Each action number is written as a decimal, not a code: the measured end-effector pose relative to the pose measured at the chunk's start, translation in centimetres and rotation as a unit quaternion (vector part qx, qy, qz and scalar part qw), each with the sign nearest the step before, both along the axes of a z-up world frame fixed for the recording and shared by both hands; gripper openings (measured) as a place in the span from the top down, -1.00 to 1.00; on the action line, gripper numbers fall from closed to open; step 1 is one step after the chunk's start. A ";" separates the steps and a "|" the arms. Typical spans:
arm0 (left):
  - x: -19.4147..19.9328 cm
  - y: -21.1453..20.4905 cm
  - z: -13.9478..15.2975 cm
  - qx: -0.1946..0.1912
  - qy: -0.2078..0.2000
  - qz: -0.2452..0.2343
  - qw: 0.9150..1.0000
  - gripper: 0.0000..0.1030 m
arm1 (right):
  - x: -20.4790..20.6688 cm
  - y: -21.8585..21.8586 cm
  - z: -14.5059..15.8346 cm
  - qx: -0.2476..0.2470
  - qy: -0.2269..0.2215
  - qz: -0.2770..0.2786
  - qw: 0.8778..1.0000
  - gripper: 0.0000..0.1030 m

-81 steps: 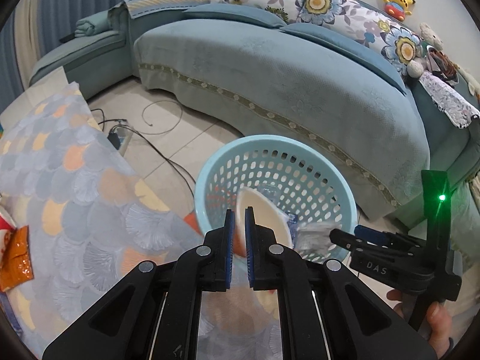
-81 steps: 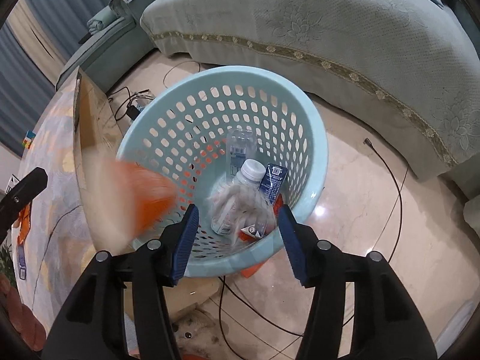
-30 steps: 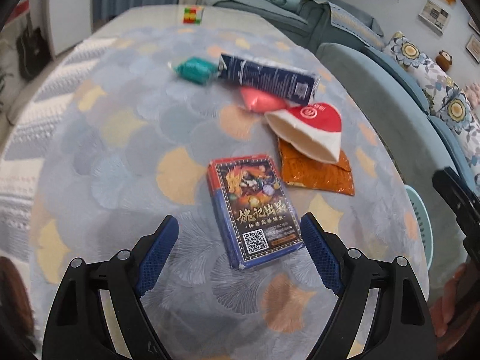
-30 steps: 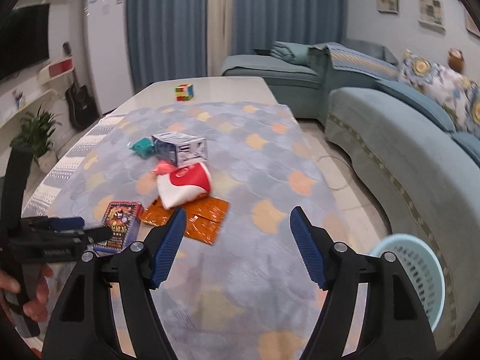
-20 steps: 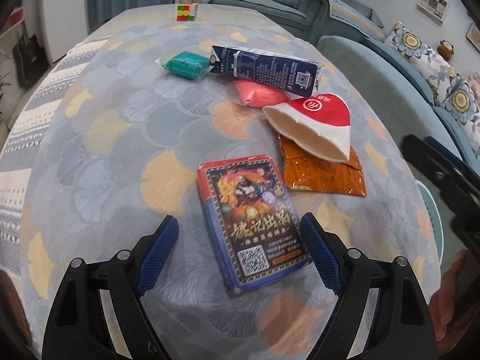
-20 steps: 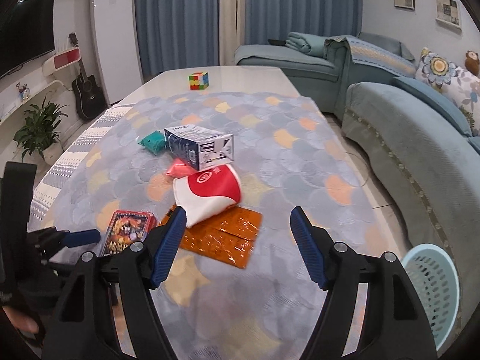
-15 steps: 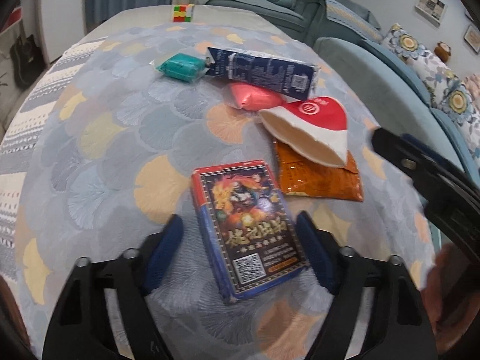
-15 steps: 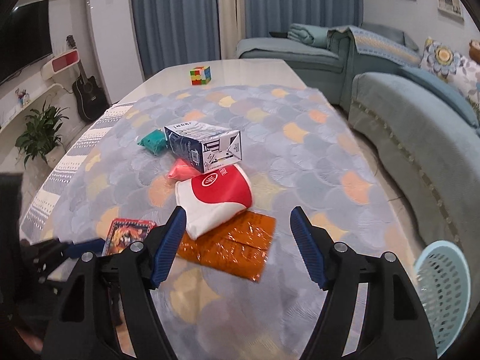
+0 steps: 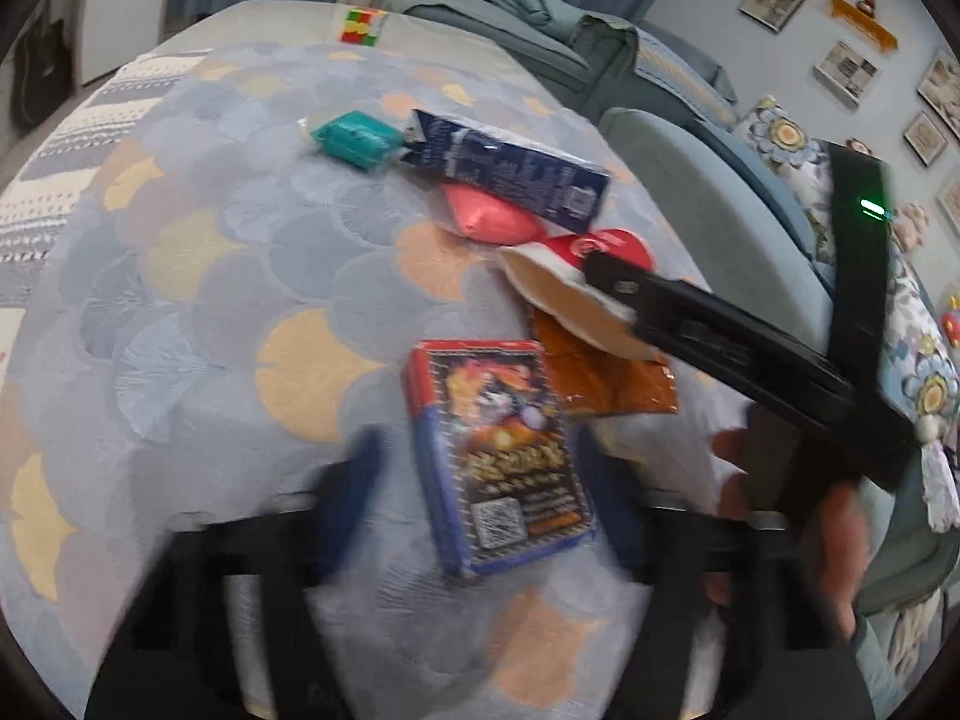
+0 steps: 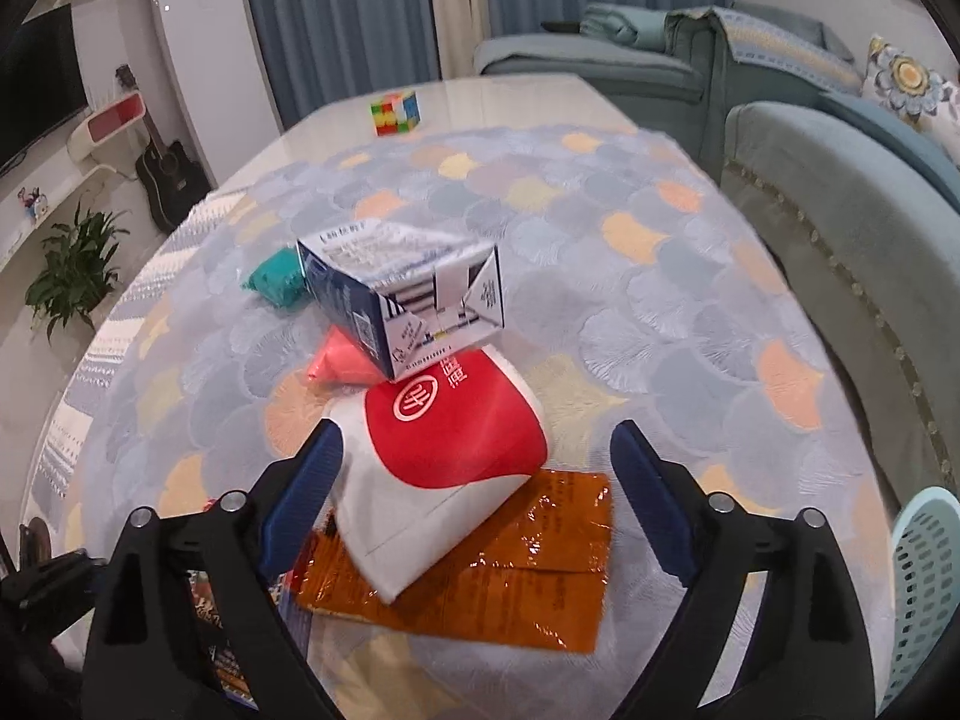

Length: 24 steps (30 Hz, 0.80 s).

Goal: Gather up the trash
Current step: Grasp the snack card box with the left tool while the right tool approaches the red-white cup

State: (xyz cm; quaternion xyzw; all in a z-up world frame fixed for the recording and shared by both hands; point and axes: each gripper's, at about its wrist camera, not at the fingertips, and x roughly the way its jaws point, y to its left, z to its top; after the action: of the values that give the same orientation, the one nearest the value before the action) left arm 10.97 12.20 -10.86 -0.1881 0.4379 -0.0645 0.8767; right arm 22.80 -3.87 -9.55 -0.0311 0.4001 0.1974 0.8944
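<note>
Both grippers have swung from the basket [image 10: 927, 588] back to the worktop [image 10: 630, 276]; right gripper [image 10: 474, 480], jaws apart, straddles the red-and-white cup [image 10: 444, 450]; left gripper [image 9: 480, 504], blurred, seemingly apart around the card box [image 9: 498, 456] at 6 o'clock; next pickups imminent.

Counter cloth [image 10: 630, 312]: grey-blue scallop pattern with orange and yellow patches. Flattened cup [image 10: 444, 462]: red with white logo, white lower part, cream inside. Wrapper [image 10: 480, 588] under it: shiny orange. Carton [image 10: 402, 294]: navy and white with printed text. Small packet [image 9: 354, 138]: teal. Pouch [image 9: 489, 222]: coral pink. Card box [image 9: 504, 456]: red-blue edges, dark illustrated face, gold lettering, QR code. Cube [image 10: 394, 112]: multicoloured. Basket [image 10: 927, 588]: light blue, perforated. Gripper fingers [image 10: 303, 498]: blue pads on black. Sofa [image 10: 840, 210]: teal.
</note>
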 end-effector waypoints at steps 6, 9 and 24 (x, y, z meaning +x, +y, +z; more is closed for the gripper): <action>0.5 -2.1 -0.5 0.030 0.014 -0.024 0.999 -0.52 | 0.5 1.1 -0.8 -0.008 0.023 0.032 0.999 -0.70; 1.1 -3.4 -0.7 0.076 0.021 -0.025 0.997 -0.52 | 0.2 1.1 -0.8 -0.004 0.022 0.037 0.999 -0.70; -0.3 0.6 0.2 0.087 0.005 0.054 0.995 -0.22 | -1.1 1.6 -0.4 -0.013 0.002 0.055 0.998 -0.80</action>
State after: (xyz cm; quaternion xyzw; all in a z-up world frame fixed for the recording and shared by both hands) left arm 10.71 12.80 -10.62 -0.1349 0.4358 0.0224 0.8896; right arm 21.74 -2.28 -9.90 -0.0642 0.4023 0.2417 0.8807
